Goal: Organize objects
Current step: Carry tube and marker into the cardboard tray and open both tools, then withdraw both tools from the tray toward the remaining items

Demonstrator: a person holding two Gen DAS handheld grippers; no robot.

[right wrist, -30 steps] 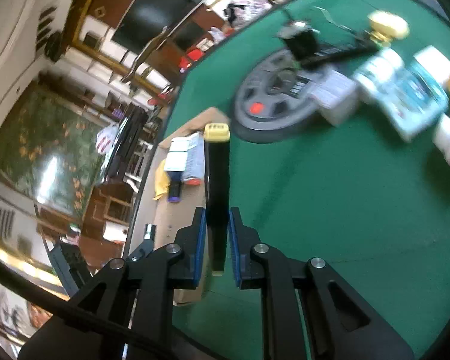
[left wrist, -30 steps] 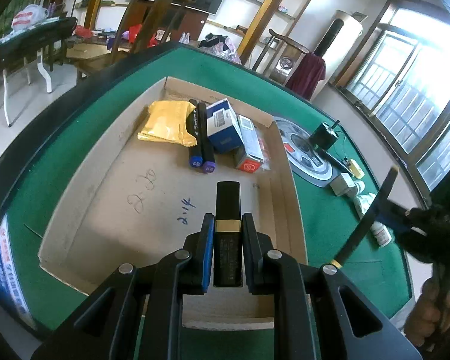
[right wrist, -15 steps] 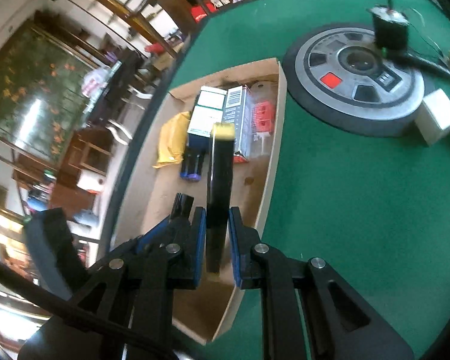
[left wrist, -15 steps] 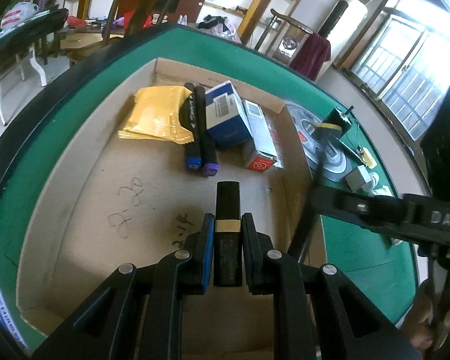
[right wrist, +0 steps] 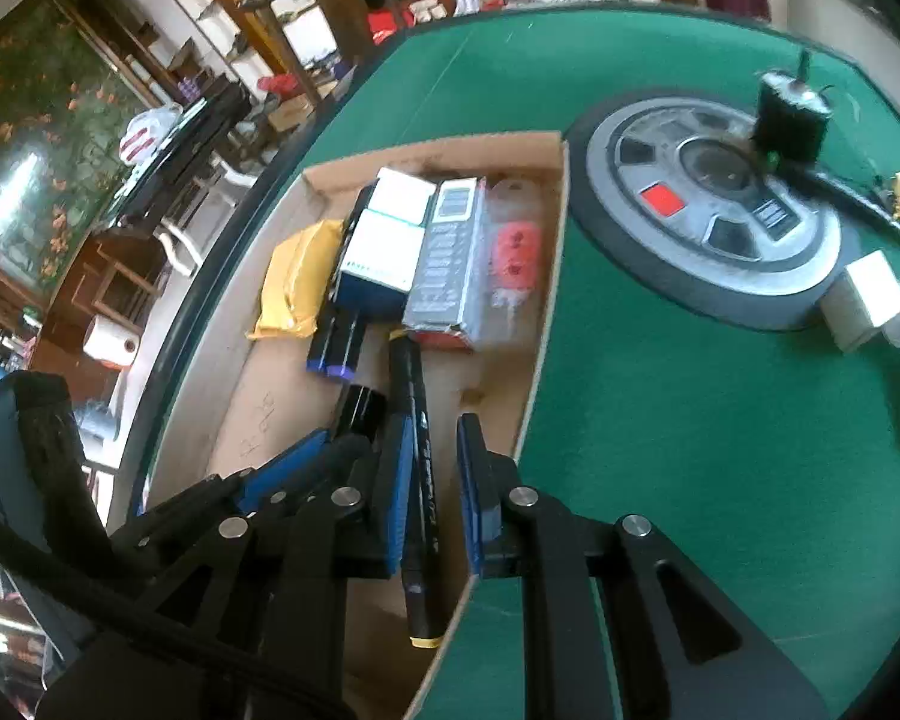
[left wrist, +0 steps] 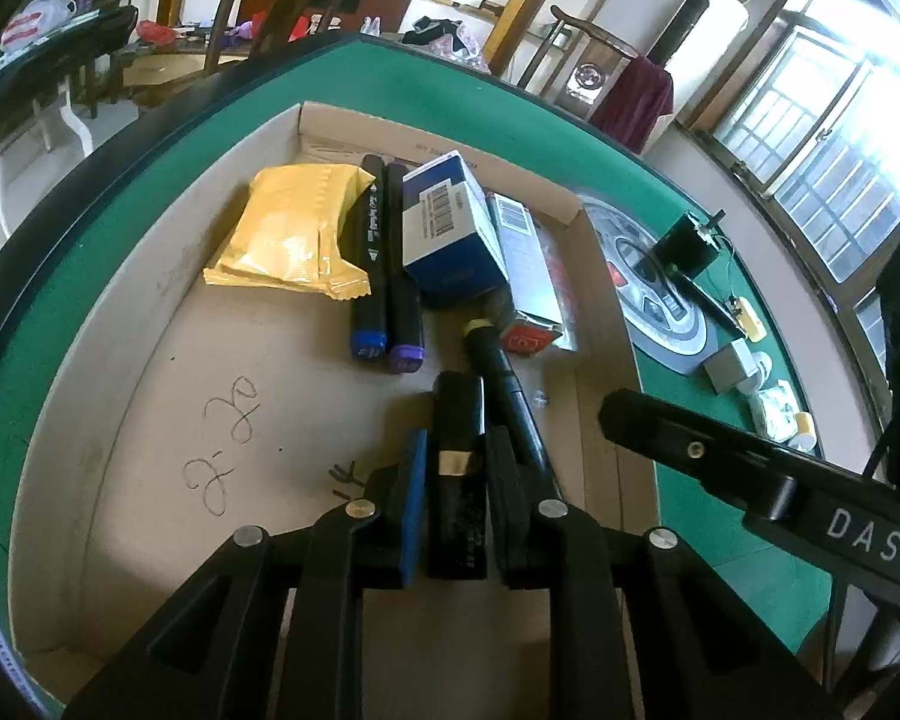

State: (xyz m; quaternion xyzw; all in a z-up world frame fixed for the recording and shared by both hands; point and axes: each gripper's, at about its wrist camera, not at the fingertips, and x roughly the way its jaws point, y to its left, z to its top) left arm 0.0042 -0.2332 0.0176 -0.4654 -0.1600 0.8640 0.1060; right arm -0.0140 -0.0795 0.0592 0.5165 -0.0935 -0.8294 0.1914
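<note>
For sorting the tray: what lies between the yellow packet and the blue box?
Two black markers, side by side; the left wrist view shows it.

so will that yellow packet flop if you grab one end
Likely yes: the yellow packet looks like a soft, crinkled wrapper, so it should sag. Probably light for its size. Its glossy film may slip between the pads.

Frames: we see two matte black, angular grippers with triangular cut-outs.
Left gripper (left wrist: pixel 456 468): blue pad on one of its fingers (left wrist: pixel 413 498), round silver screws at the joints.
Right gripper (right wrist: pixel 432 474): blue pads on both fingers (right wrist: pixel 397 480), silver screws too.
Marking: white letters "DAS" on the right gripper's black side.
</note>
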